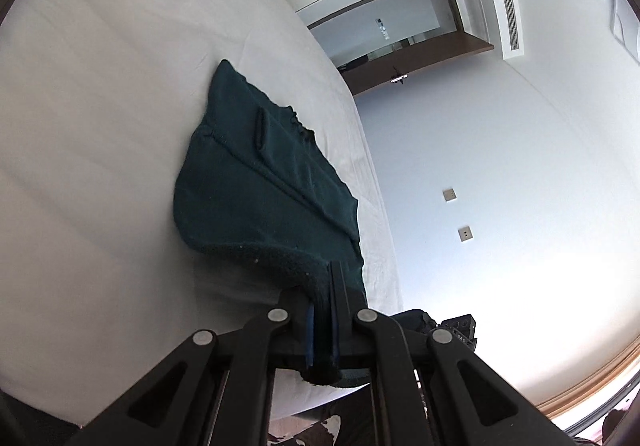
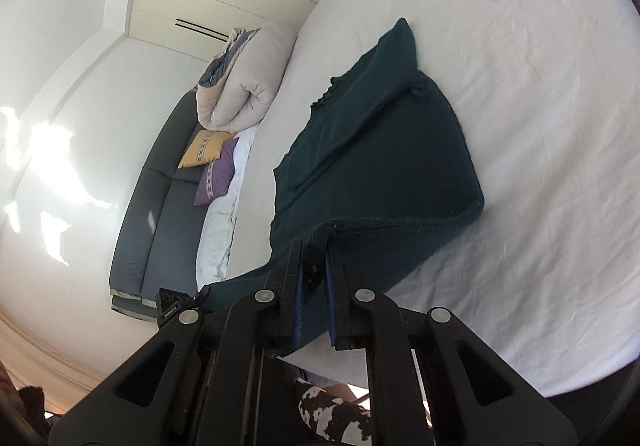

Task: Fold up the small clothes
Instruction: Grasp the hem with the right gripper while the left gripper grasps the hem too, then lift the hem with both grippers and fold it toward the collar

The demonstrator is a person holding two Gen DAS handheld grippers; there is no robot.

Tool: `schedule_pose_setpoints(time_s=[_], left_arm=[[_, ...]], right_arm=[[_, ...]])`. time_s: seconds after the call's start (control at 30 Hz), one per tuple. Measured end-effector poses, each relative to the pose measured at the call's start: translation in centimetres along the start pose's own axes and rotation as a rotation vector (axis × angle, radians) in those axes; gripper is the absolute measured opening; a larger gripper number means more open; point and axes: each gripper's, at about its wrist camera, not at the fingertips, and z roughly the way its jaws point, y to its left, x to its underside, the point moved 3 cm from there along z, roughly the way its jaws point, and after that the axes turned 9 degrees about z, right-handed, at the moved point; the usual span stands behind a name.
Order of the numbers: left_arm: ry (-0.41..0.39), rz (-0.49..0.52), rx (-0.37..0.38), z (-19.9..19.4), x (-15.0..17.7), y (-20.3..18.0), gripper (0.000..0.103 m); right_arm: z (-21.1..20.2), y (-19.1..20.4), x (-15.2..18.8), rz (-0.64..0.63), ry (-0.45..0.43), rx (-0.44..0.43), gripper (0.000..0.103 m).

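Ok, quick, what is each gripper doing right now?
Left gripper: shut on the near hem of the dark green garment.
Right gripper: shut on the same hem.

Dark green fleece garment (image 1: 256, 202) (image 2: 384, 166) lies partly folded on white bedsheet; near hem lifted off it.

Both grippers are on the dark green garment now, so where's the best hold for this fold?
Keep the near hem: left gripper and right gripper pinch its rolled edge from the bed's near side. The dark green garment lies flat beyond, so the hem lifts cleanly.
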Motion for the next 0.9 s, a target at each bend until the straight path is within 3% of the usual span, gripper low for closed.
schedule_pose_setpoints(time_s=[0.43, 0.73, 0.9], left_arm=[[-0.036, -0.079, 0.008, 4.7, -7.7, 2.2, 0.005], [-0.031, -0.073, -0.051, 11.0, -15.8, 3.8, 0.005], [-0.027, -0.091, -0.105, 14.3, -18.4, 6.0, 0.005]], right_arm=[[5.9, 1.4, -12.5, 0.051, -0.114, -0.008, 0.008], [12.6, 3.5, -22.6, 0.005, -0.175, 0.038, 0.008], [17.2, 2.4, -28.2, 0.036, -0.193, 0.097, 0.008]])
